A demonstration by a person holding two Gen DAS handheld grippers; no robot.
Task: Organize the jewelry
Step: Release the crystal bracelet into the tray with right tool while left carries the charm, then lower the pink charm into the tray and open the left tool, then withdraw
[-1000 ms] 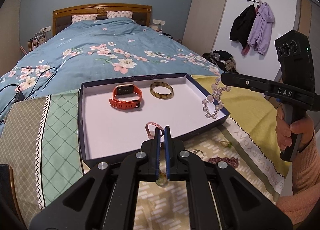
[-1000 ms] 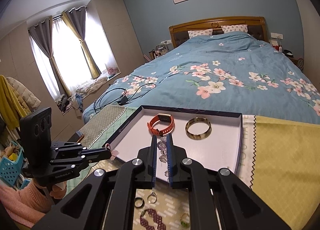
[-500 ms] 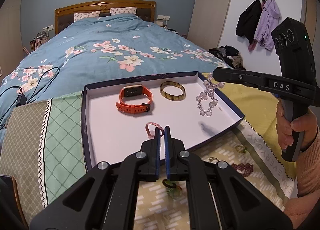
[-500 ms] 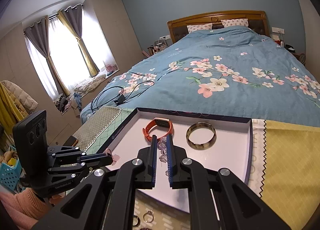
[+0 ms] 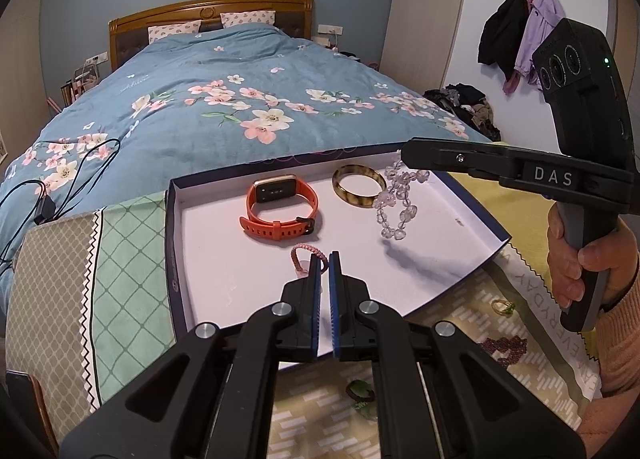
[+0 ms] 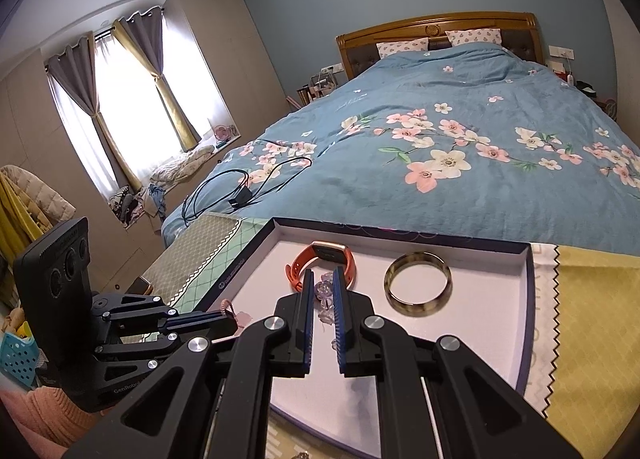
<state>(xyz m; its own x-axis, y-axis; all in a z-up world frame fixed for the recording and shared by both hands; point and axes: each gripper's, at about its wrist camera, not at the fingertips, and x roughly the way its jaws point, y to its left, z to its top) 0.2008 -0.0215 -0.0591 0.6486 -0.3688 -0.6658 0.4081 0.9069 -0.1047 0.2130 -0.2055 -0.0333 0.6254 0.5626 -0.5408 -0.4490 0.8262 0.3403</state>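
Far left, on the blue floral duvet (image 5: 224,107): black cable (image 5: 52,195) with a plug, lying loose. Just nearer, patchwork cloth (image 5: 100,279) in beige, green and yellow, spread across the foot of the bed.

On the cloth: shallow dark-rimmed box lid (image 5: 172,259) with a white floor. Inside, toward the far rim: orange smartwatch (image 5: 280,211), strap buckled into a loop, lying flat. Just right of it, apart: tortoiseshell bangle (image 5: 359,191), lying flat.

Centre foreground: left gripper (image 5: 325,259), jaws pressed together, pinching a pink braided bracelet (image 5: 301,257). Bracelet loop protruding left of the fingertips, above the white floor near the lid's front half; contact with the floor not determinable.

Right of centre: right gripper (image 5: 404,157), reaching in from the right, held by a hand (image 5: 576,259) in a salmon knit sleeve (image 5: 616,343). Jaws closed on a clear bead bracelet (image 5: 394,205). Beads dangling over the lid, overlapping the bangle's right edge in the left wrist view, shadow cast on the white floor beneath. In the right wrist view, beads seen between the blue pads (image 6: 307,315).

Outside the lid, on the cloth at the front right: green ring (image 5: 502,306), dark red bead strand (image 5: 506,347), and a green-and-dark piece (image 5: 360,393) partly hidden behind the left gripper's linkage.

Far right wall: coats (image 5: 520,39) on hooks.
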